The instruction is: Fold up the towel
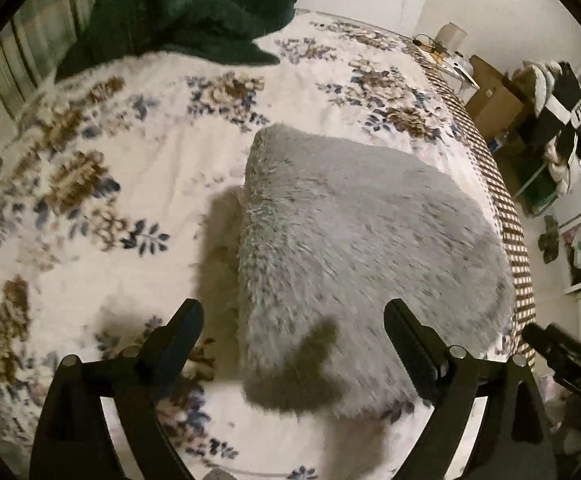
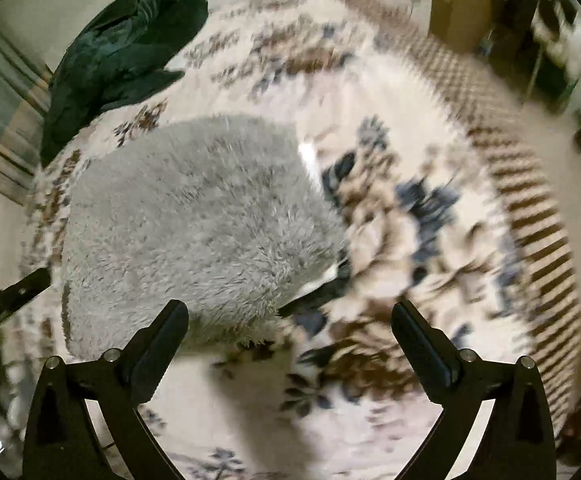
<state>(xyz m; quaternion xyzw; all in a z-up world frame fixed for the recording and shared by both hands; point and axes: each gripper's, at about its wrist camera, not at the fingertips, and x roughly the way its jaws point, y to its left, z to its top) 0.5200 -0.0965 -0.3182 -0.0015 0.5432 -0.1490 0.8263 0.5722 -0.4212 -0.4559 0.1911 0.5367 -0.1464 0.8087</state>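
A fluffy grey towel [image 1: 354, 232] lies folded into a thick pad on the flowered bedspread [image 1: 102, 184]. In the left wrist view my left gripper [image 1: 293, 320] hangs open above the towel's near edge, its fingers spread wide with nothing between them. In the right wrist view the same grey towel [image 2: 194, 224] sits to the left of centre, and my right gripper [image 2: 290, 320] stands open just above the towel's near right corner, holding nothing. The tip of the right gripper [image 1: 562, 352] shows at the right edge of the left wrist view. The right wrist view is blurred by motion.
A dark green blanket [image 1: 186, 16] is heaped at the far left of the bed. The bed's right edge carries a brown checked border [image 1: 506, 208]. Beyond it stand cardboard boxes [image 1: 490, 96], piled clothes [image 1: 558, 112] and shelves. Curtains [image 1: 38, 40] hang at far left.
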